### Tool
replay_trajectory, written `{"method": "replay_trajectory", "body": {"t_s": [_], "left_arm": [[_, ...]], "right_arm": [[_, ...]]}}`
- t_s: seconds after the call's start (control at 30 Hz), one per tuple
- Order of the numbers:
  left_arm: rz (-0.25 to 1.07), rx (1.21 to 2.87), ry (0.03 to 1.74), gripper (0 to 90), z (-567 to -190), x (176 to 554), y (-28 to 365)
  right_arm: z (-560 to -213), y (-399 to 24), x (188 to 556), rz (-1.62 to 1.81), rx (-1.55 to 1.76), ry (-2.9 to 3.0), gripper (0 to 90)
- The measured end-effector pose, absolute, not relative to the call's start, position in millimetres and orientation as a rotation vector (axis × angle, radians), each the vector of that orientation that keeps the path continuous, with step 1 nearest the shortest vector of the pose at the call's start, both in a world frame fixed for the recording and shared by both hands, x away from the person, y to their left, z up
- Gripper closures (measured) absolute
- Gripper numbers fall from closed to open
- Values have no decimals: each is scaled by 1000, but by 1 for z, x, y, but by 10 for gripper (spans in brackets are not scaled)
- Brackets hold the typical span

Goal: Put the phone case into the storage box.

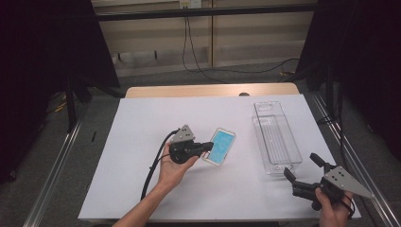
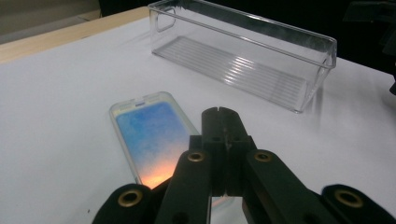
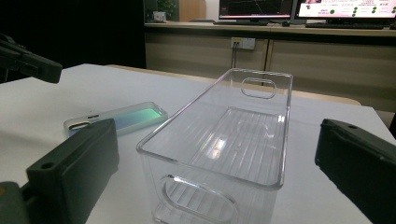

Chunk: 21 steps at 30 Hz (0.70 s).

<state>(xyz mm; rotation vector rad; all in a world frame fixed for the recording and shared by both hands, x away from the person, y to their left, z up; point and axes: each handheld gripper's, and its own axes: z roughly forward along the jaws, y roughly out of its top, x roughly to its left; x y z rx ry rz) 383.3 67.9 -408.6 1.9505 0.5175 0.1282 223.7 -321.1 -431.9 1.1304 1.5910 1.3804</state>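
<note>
Blue and shiny, the phone case (image 1: pixel 220 146) lies flat on the white table (image 1: pixel 142 142), right at the tip of your left gripper (image 1: pixel 206 146). Its long side runs away from those jaws and a little to their left, as the left gripper view shows it (image 2: pixel 152 135). Your left jaws are pressed tight together with nothing between them. Their tip sits over the near end of the case, close to its right edge; I cannot tell if it touches.

Your left hand (image 1: pixel 172 170) is much nearer to the case than your right one. Your right gripper (image 1: pixel 302 172) is well apart from the case, with its jaws spread wide and empty. Straight ahead of those jaws stands the clear plastic bin (image 3: pixel 224 140), one short end facing them, and the case (image 3: pixel 119 119) lies beyond their left jaw.

To pick the case up, I think you must first open the left jaws and put one on each long edge.
</note>
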Motion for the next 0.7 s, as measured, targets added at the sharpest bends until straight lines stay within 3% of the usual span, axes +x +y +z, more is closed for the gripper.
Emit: {"method": "replay_trajectory", "body": {"t_s": [0.7], "left_arm": [[-60,2158,569,900,-427,390,36]], "right_arm": [[-432,-321,223,1377,1129,1596,0]]}}
